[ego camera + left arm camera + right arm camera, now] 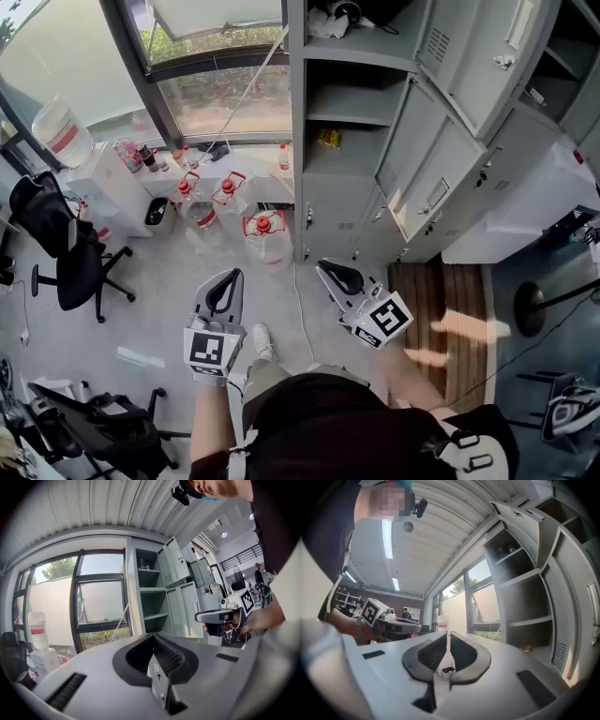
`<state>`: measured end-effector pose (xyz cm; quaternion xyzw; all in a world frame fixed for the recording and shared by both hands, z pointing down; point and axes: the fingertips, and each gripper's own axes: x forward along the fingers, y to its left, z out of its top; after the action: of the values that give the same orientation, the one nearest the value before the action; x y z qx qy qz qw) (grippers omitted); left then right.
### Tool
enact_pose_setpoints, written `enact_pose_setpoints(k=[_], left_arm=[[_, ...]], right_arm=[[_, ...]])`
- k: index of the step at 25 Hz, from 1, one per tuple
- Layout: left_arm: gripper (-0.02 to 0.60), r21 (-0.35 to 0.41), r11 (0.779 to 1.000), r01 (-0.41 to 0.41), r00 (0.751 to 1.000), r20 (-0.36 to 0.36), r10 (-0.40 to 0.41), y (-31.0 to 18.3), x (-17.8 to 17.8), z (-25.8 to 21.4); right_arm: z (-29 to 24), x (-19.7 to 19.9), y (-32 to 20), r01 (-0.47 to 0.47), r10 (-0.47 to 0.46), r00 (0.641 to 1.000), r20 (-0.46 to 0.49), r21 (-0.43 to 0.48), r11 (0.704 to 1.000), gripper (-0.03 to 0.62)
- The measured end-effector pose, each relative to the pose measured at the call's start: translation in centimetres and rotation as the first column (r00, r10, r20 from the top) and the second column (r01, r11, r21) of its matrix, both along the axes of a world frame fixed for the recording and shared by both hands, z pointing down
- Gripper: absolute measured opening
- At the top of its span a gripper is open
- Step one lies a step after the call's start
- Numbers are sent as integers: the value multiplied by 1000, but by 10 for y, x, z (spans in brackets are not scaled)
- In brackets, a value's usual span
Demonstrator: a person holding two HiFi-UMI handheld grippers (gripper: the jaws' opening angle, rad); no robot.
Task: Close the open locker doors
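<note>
- Grey flooring [150,319] and a large window [220,94] make up the setting. A grey locker unit [319,202] stands directly to the right of the window.
- Two doors of the locker unit are swung out wide: an upper door [478,56] and a lower door [427,164]. Both hang to the right of the compartments they belong to, and the shelves inside are exposed.
- A small yellow item [327,138] is seen on a shelf inside the locker unit.
- Water bottles [265,234] with red caps are grouped on the floor just left of the locker unit's base.
- The left gripper [230,275] [152,637] is held in front of the locker unit, well apart from it. Its jaws are pressed together with nothing between them.
- The right gripper [323,268] [448,634] is held near the foot of the locker unit. Its jaws are likewise pressed together and empty.
- Both grippers are held apart from the open doors.
</note>
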<state>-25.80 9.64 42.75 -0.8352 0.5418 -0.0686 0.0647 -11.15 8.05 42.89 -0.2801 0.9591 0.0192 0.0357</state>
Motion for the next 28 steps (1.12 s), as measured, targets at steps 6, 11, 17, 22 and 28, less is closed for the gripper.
enact_pose_setpoints(k=[6, 11, 17, 22, 28], left_arm=[[8, 3, 998, -57, 998, -4, 57, -53, -22, 5], [8, 15, 990, -137, 991, 1, 137, -107, -44, 2], [8, 10, 969, -245, 969, -21, 245, -165, -68, 2], [8, -3, 935, -355, 935, -28, 354, -202, -72, 4], [8, 19, 867, -497, 867, -23, 498, -236, -42, 3]], right_arm=[[-3, -23, -45, -56, 56, 998, -12, 6, 998, 32], [-9, -49, -88, -118, 118, 993, -27, 12, 993, 32], [-13, -74, -133, -229, 229, 973, -32, 14, 973, 32], [-15, -75, -159, -357, 357, 934, -30, 12, 934, 32], [-26, -46, -171, -507, 508, 860, -37, 37, 861, 32]])
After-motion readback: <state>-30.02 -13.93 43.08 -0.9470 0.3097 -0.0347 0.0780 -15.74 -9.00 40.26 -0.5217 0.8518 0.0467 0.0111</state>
